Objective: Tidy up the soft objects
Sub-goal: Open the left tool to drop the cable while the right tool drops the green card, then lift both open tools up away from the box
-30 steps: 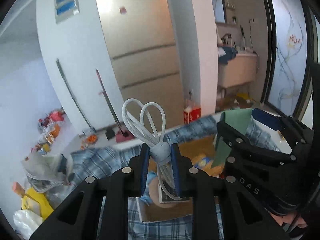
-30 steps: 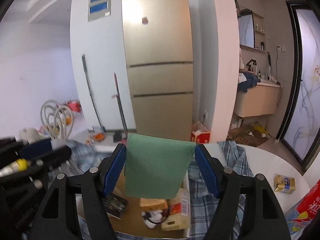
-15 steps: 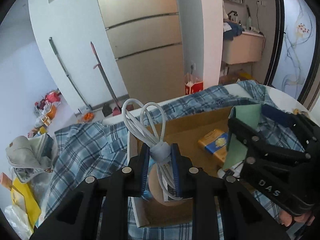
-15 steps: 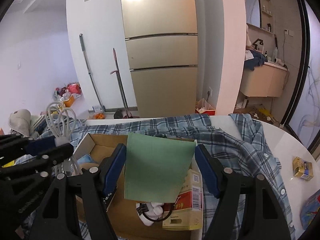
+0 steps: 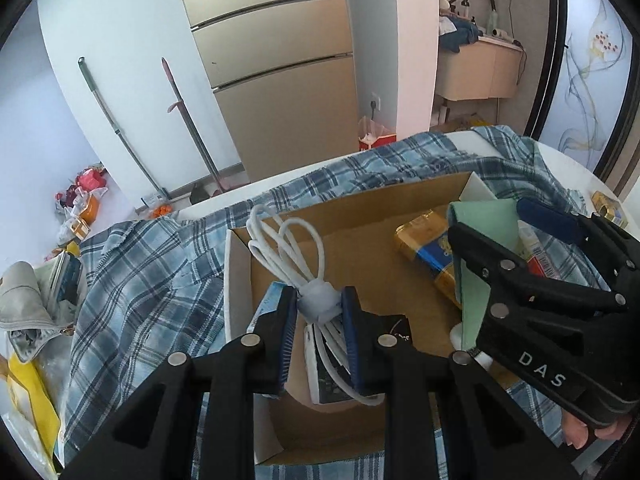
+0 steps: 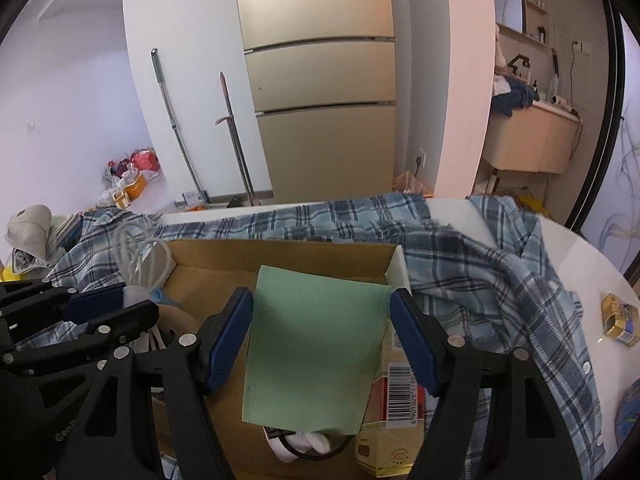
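Note:
My left gripper (image 5: 320, 304) is shut on a coiled white cable (image 5: 286, 248), gripped at its grey strap, with the loops sticking up past the fingertips. It hangs over the left end of an open cardboard box (image 5: 360, 216). My right gripper (image 6: 322, 320) is shut on a folded green cloth (image 6: 316, 360), held flat across its width above the box's (image 6: 280, 256) right half. In the left wrist view the right gripper (image 5: 516, 236) and the green cloth (image 5: 480, 220) show at the right. In the right wrist view the left gripper (image 6: 116, 304) and the cable (image 6: 136, 256) show at the left.
A blue plaid shirt (image 6: 480, 264) lies draped around the box on a white table. Inside the box are a yellow-blue packet (image 5: 424, 240), a white device (image 5: 324, 380), a barcoded carton (image 6: 396, 400) and a white sock-like item (image 6: 304, 444). A small gold tin (image 6: 618, 320) sits at the table's right. Bags (image 5: 24, 300) pile up at the left.
Both grippers have come down and tilted toward the box, which now fills the lower part of both views. Cable and green cloth stay gripped as before.

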Demonstrator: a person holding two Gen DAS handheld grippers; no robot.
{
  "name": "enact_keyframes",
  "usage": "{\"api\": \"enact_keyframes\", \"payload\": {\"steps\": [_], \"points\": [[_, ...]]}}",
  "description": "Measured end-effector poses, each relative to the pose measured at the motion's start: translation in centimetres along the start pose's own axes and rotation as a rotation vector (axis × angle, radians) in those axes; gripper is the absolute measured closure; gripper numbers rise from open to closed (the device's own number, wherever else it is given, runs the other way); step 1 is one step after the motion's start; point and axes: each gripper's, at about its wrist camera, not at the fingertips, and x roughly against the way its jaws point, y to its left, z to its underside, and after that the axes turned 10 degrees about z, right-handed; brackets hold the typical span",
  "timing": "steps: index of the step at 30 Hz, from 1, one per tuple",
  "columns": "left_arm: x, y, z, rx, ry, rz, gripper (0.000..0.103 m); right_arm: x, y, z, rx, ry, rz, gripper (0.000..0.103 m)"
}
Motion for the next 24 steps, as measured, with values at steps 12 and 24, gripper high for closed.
{"api": "enact_keyframes", "payload": {"steps": [12,24], "points": [[0.6,0.1,0.1,-0.006,-0.034,-0.05,0.053,0.0,-0.2,0.1,0.01,0.005,0.024,0.031],[7.9,0.7,-0.4,0.033,-0.376,-0.058,0.027,4.5,-1.7,-1.8,-0.012,-0.149,0.007,0.016]]}}
